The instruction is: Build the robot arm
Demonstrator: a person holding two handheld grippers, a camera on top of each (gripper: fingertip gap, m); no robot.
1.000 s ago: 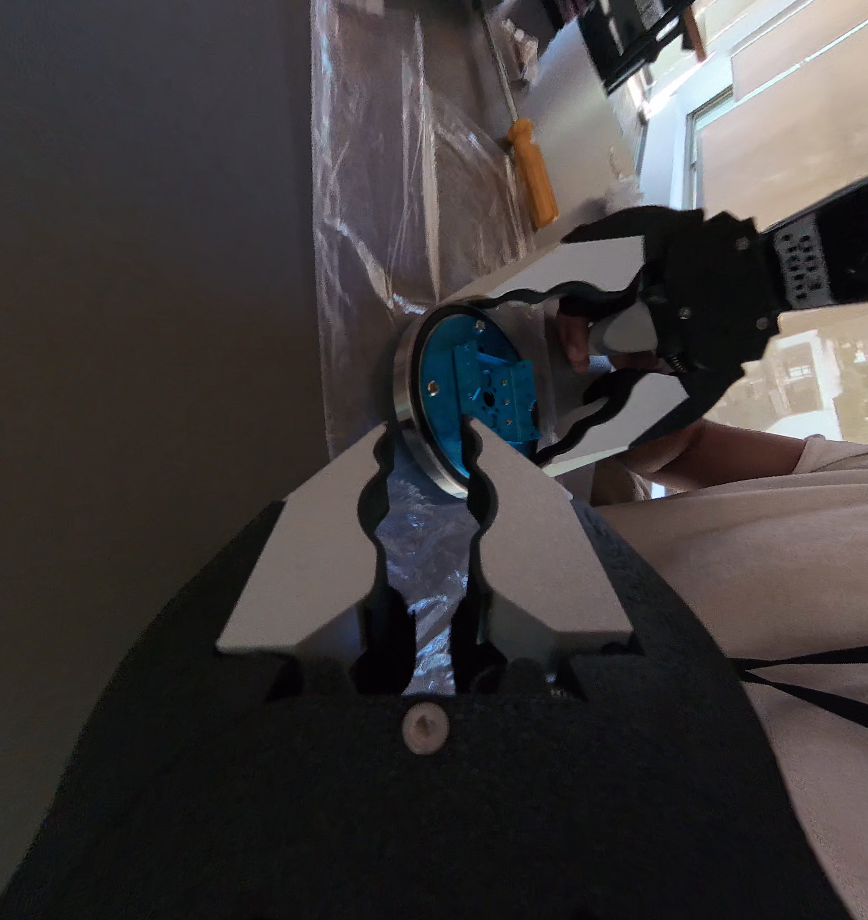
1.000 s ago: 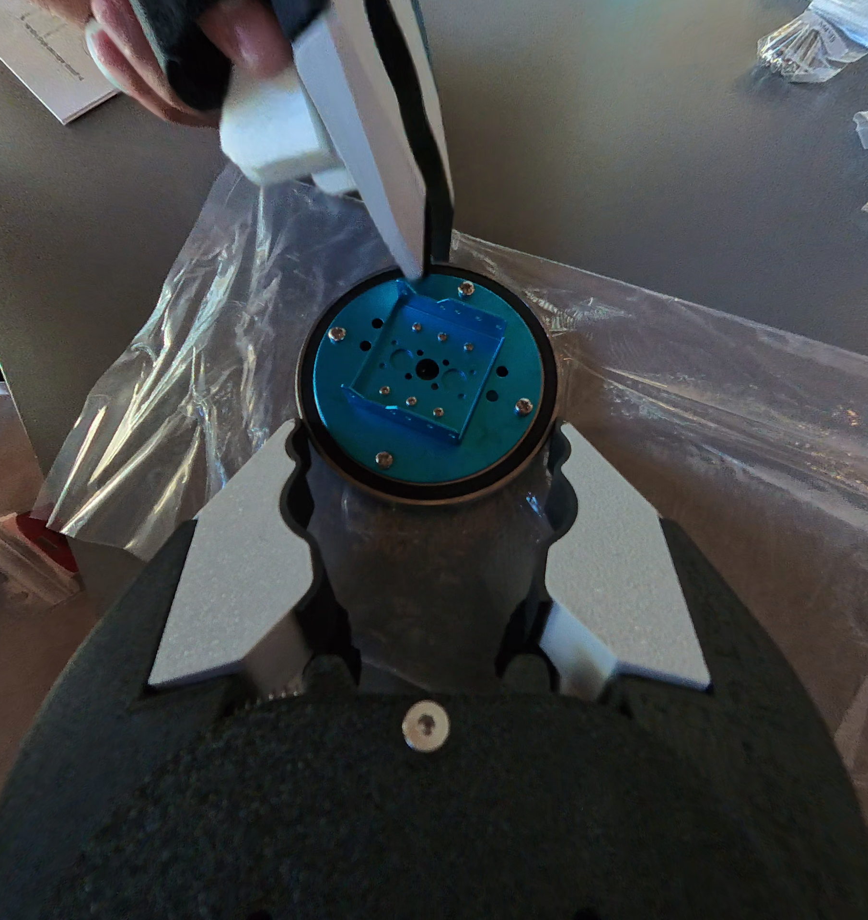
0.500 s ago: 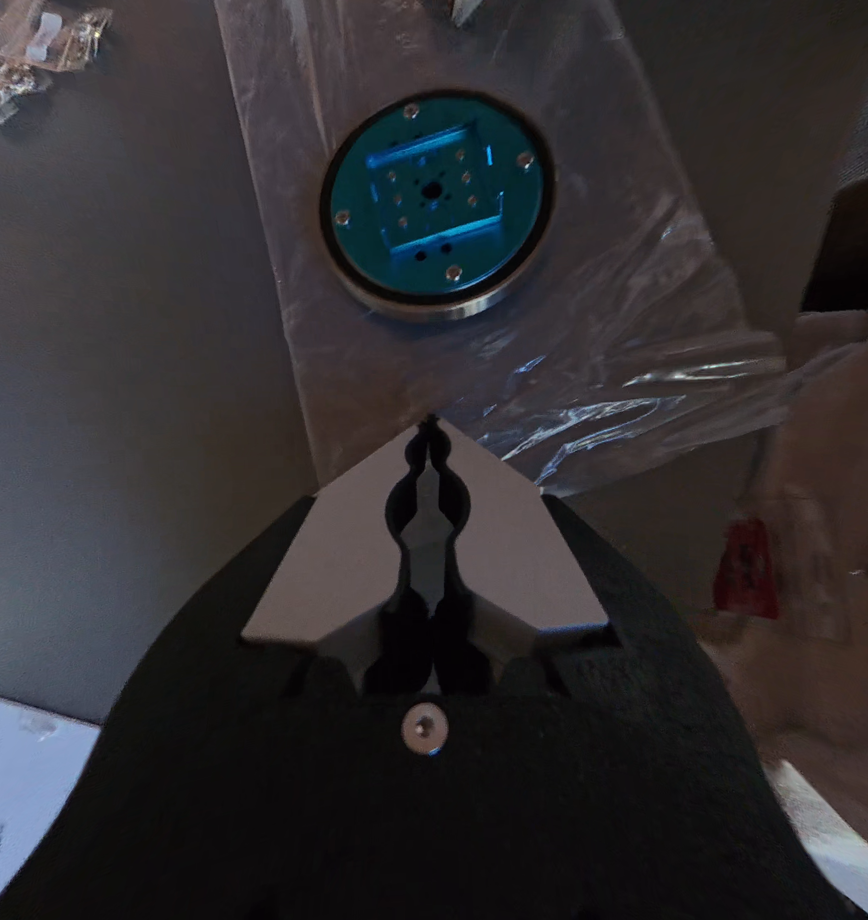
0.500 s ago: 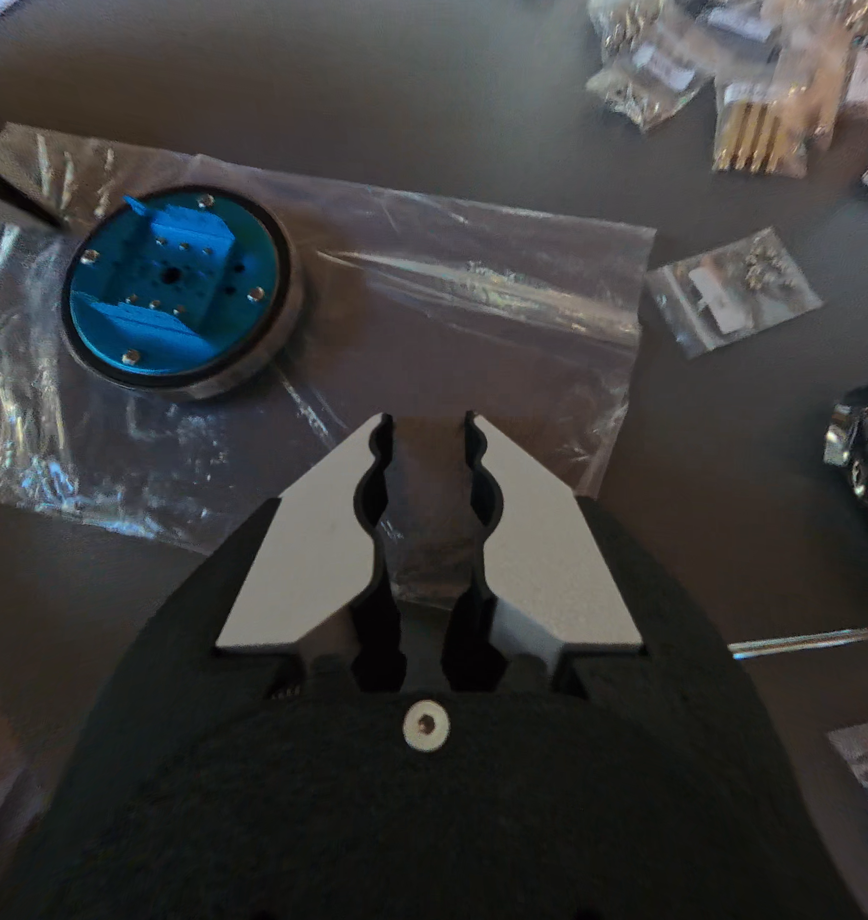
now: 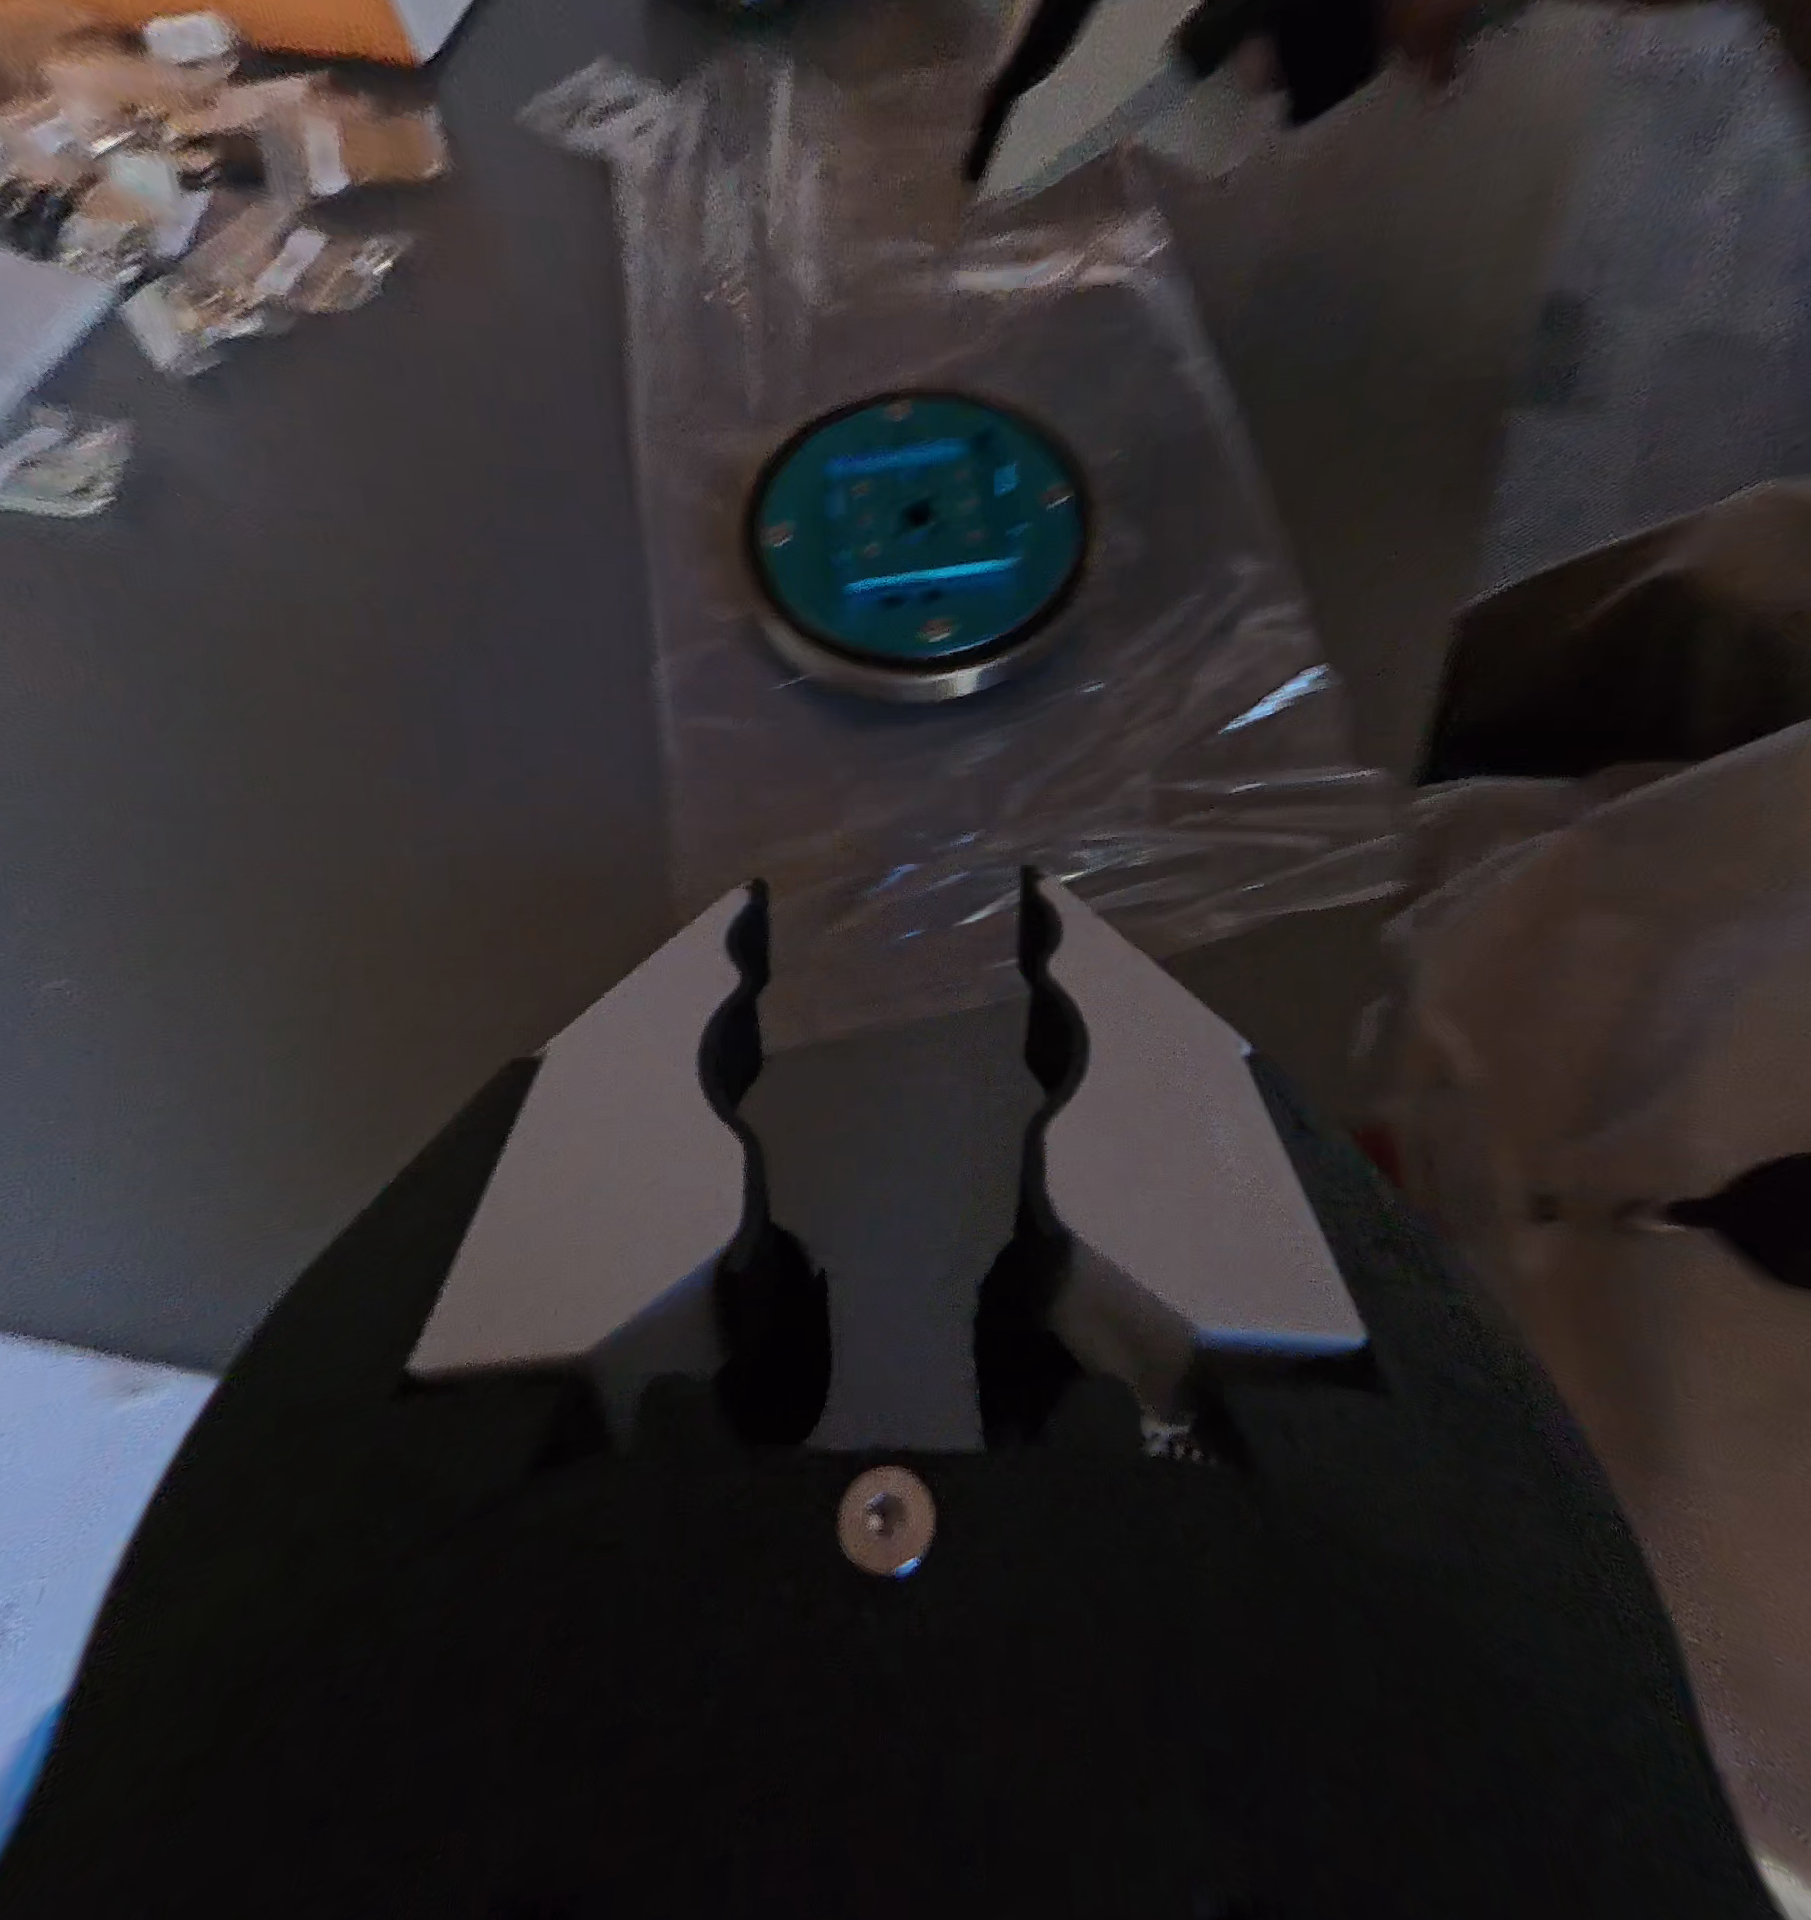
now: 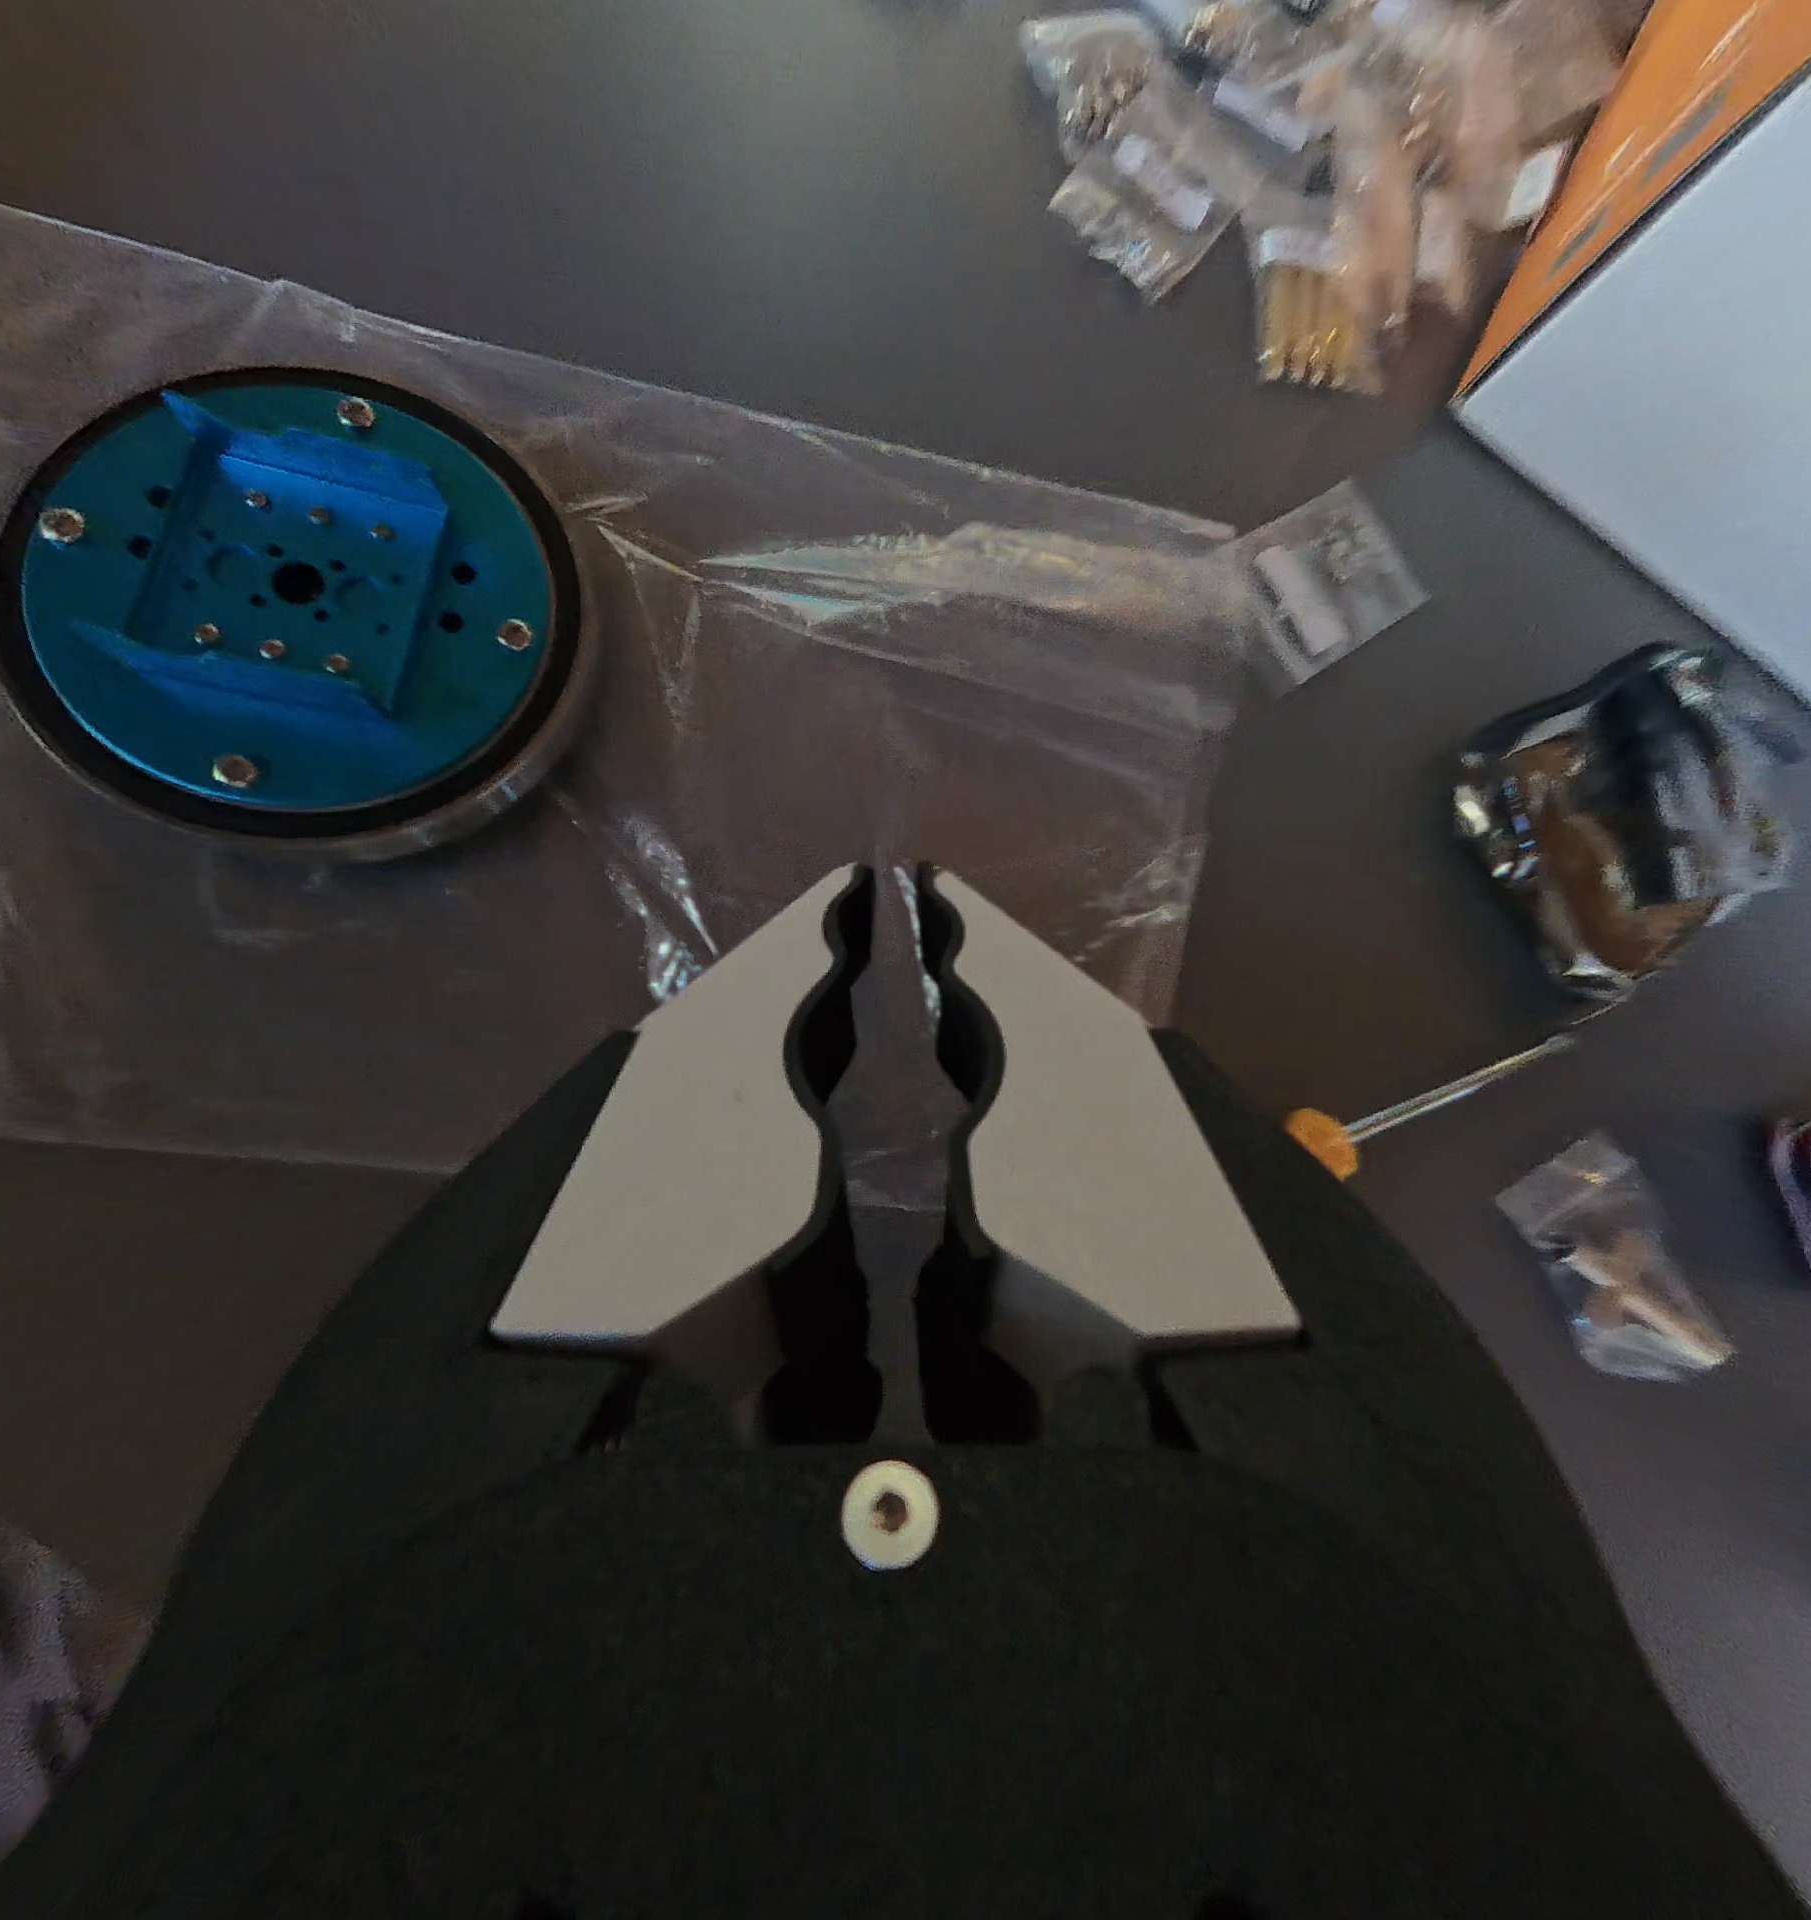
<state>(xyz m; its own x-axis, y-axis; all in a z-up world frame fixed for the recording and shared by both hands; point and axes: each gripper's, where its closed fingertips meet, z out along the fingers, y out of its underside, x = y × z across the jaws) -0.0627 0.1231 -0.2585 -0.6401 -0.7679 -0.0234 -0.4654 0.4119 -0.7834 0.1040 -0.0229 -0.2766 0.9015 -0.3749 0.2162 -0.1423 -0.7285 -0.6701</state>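
A round blue metal disc [image 6: 288,592] with a steel rim and a square bracket on top lies on a clear plastic bag [image 6: 880,644] on a dark table. It also shows in the left wrist view [image 5: 916,540], on the bag [image 5: 984,810]. My right gripper [image 6: 893,873] is closed to a narrow slit on the bag's near edge, right of the disc, and the plastic creases toward its tips. My left gripper [image 5: 890,891] is open and empty, above the bag's other end, short of the disc. The right gripper [image 5: 1046,114] shows blurred at the top of the left wrist view.
Several small bags of screws and brass parts [image 6: 1244,187] lie at the back right, by an orange and white box [image 6: 1690,260]. A foil pouch [image 6: 1607,821], an orange-handled screwdriver [image 6: 1316,1138] and a small bag [image 6: 1607,1268] lie to the right. A brown cardboard box [image 5: 1628,810] stands right of the left gripper. Tip to tip, the grippers are about 25 cm apart. Left tips and right tips are each some 11 cm from the round blue metal disc [image 6: 288,592]. It is also in sight in the left wrist view [image 5: 929,514].
A second ago both grippers were at the disc. The left gripper drew back, shut, then opened. The right gripper moved right to the bag's edge and closed on it.
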